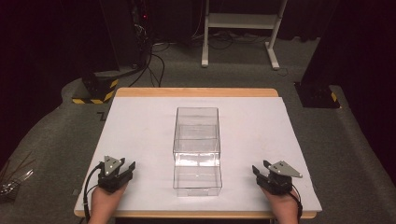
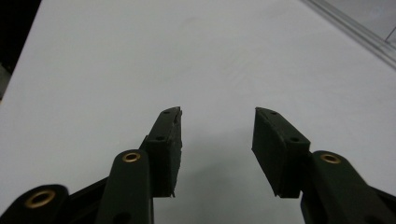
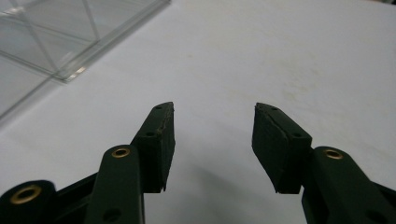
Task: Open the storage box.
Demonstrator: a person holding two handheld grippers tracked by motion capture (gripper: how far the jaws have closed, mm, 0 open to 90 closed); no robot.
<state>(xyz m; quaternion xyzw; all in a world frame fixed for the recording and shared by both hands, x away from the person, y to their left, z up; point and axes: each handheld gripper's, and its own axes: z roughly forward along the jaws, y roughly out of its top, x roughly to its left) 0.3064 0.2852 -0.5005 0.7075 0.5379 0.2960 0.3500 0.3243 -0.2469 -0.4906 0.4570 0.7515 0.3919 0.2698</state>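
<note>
1. Broadly, the work looks barely begun, as I judge it: the tabletop (image 1: 140, 140), one white-covered surface with a wooden edge at the far side, carries a single item, and neither gripper touches it.

2. Next in size is the clear plastic box (image 1: 196, 149), standing in the middle of the tabletop with its long side running away from the person. It appears to be one drawer-type case: the near section looks pulled part-way out toward the person, though the transparent walls make it hard to tell whether this is one unit or two stacked pieces. Nothing can be seen inside it. Whether the drawer is meant to go in or come out I cannot tell, so nearly everything seems left to do.

3. Two grippers follow. The left gripper (image 1: 130, 166) sits near the front left of the tabletop, well apart from the box; its own view shows the jaws spread with only bare white surface between them, so it is released and empty.

4. The right gripper (image 1: 259, 168) sits near the front right, also apart from the box, jaws likewise spread and empty; a corner of the box lies off to the upper left in its view.

5. Count: one tabletop, one box, two grippers, two hands.
</note>
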